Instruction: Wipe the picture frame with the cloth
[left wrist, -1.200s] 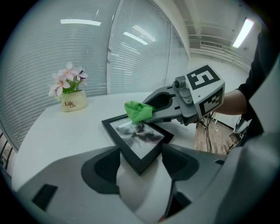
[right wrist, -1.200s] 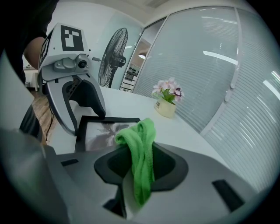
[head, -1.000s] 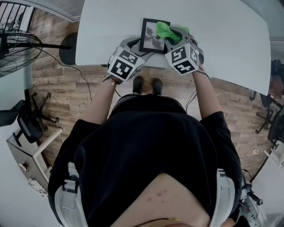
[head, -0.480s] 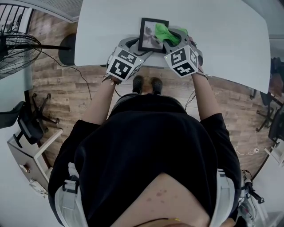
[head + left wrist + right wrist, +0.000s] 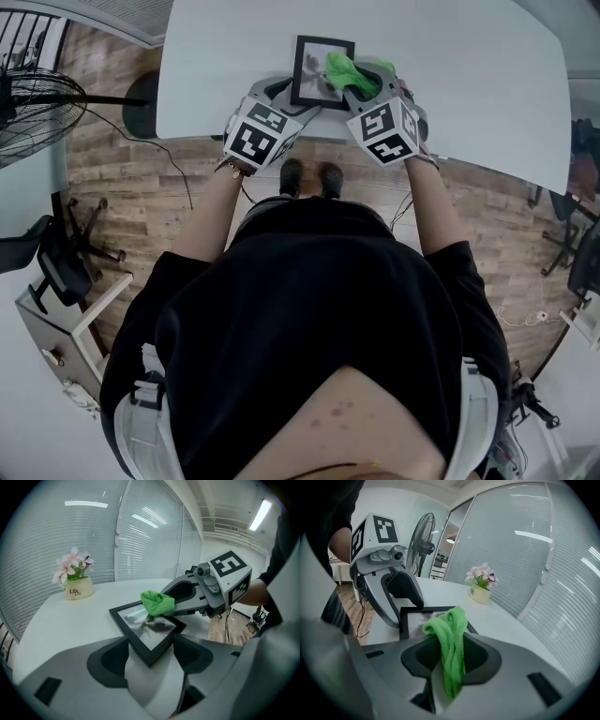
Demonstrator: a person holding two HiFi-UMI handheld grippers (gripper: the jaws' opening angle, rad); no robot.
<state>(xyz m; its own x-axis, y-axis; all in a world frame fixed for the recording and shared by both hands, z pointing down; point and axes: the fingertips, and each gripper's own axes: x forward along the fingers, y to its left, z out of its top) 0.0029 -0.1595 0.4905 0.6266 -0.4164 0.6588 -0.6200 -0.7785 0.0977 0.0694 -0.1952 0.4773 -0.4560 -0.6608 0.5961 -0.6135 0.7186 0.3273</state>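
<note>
Right now the right tongs (image 5: pixel 449 645) pinch a green cloth (image 5: pixel 451 634), whose bunched end rests on the glass of the black picture frame (image 5: pixel 145 634). The left tongs (image 5: pixel 150 645) clamp the frame's near corner. The frame lies on the white desk (image 5: pixel 469 84) near its front edge, and a small flowerpot (image 5: pixel 77 590) stands farther back.

White table (image 5: pixel 469 84): black picture frame (image 5: pixel 311 75) flat near front edge, flower pot (image 5: pixel 77 590) standing well apart.

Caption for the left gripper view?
Left tongs grip the picture frame by a corner; right tongs press cloth onto it.
</note>
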